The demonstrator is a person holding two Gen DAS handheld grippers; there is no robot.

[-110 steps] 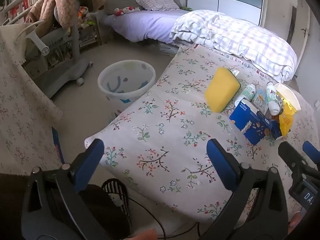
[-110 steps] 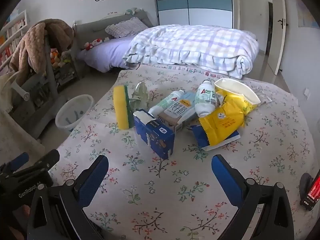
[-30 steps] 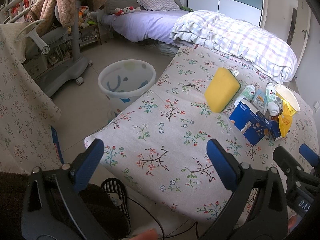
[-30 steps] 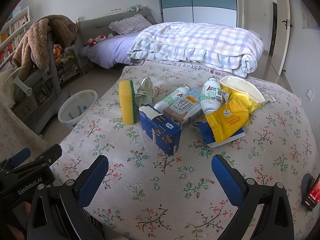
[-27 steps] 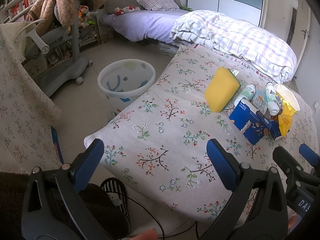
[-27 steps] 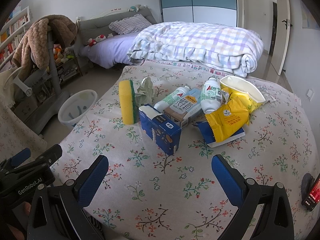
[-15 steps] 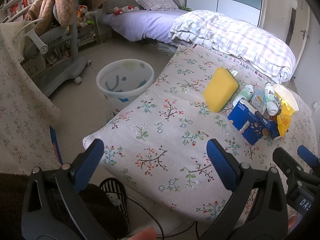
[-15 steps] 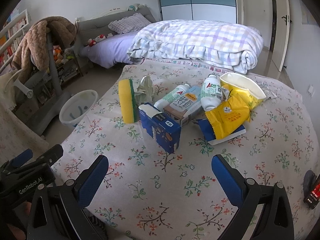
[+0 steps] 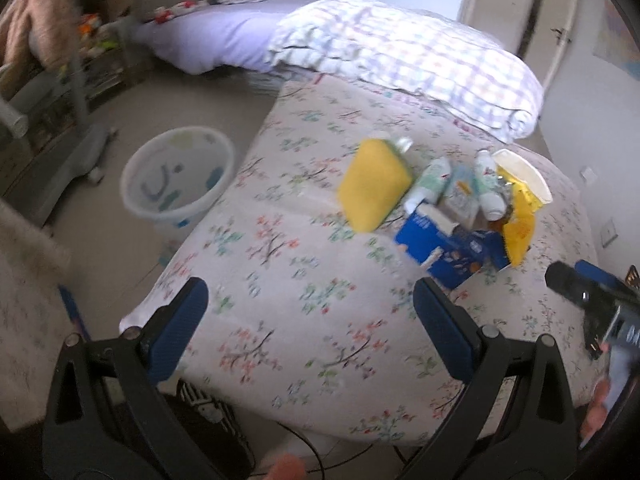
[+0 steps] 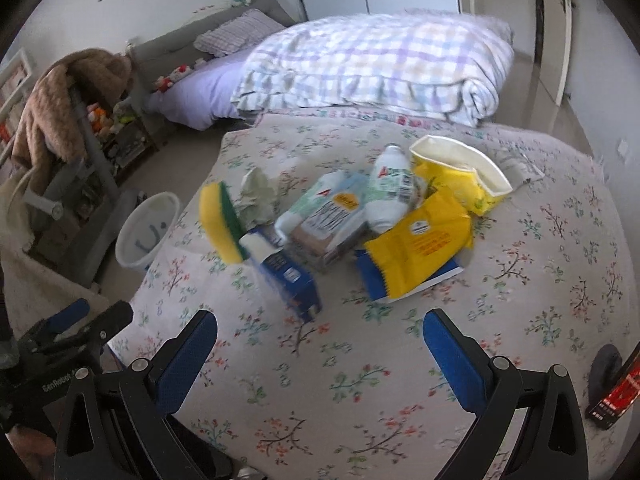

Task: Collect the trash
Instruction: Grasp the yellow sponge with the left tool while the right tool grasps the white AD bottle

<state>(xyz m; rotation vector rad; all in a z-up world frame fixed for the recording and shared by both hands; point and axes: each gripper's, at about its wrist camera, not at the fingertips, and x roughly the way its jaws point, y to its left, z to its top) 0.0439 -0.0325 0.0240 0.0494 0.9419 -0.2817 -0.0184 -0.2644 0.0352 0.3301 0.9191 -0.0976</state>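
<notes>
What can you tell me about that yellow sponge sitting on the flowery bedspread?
The sponge is a thick yellow block with a dark green scouring layer on one face, soft and foamy by the look of it. It stands on edge at the left end of the trash pile on the floral bedspread, leaning a little. A crumpled pale wrapper lies against its green side, and the blue carton sits close by its lower end. Neither gripper touches it.

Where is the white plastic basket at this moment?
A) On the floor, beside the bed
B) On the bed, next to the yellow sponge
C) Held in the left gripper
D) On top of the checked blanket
A: the white plastic basket stands on the floor beside the bed, apart from the yellow sponge; both grippers are open and hold nothing.
</notes>
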